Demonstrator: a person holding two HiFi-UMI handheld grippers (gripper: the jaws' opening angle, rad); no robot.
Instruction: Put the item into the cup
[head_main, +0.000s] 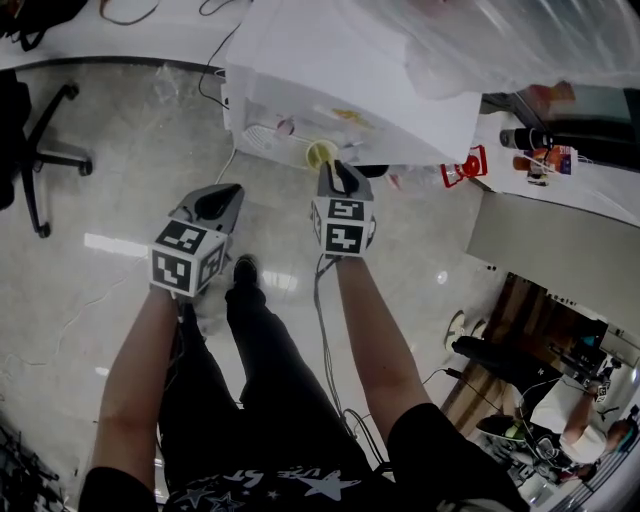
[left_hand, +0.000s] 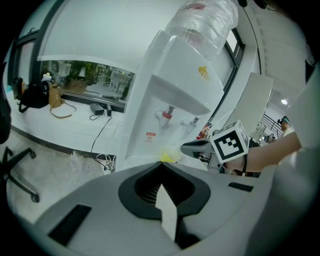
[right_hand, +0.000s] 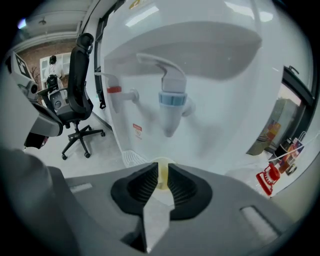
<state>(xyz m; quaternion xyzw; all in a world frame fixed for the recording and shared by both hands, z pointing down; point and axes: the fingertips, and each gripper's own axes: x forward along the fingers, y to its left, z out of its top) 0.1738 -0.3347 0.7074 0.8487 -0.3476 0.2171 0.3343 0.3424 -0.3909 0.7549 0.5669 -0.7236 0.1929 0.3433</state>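
Just below tap (right_hand: 172, 106): cup (head_main: 320, 154) (right gripper (right_hand: 161, 170))

The cup (head_main: 321, 154) is pale yellow and upright. Its thin wall is pinched between the right fingers (right_hand: 186, 184).

place: office | cues: water dispenser (left_hand: 167, 95); swivel chair (right_hand: 79, 95); long desk (left_hand: 47, 124) with bags (left_hand: 34, 96)

The cup (head_main: 321, 154) is pale yellow. The water dispenser (right_hand: 225, 115) is white, with a blue tap (right_hand: 172, 98) and, at nine o'clock from it, a red tap (right_hand: 114, 90). The left gripper (head_main: 232, 190) and the right gripper (head_main: 334, 167) are grey, with black and white squares on them. The floor (head_main: 100, 200) is shiny pale grey.
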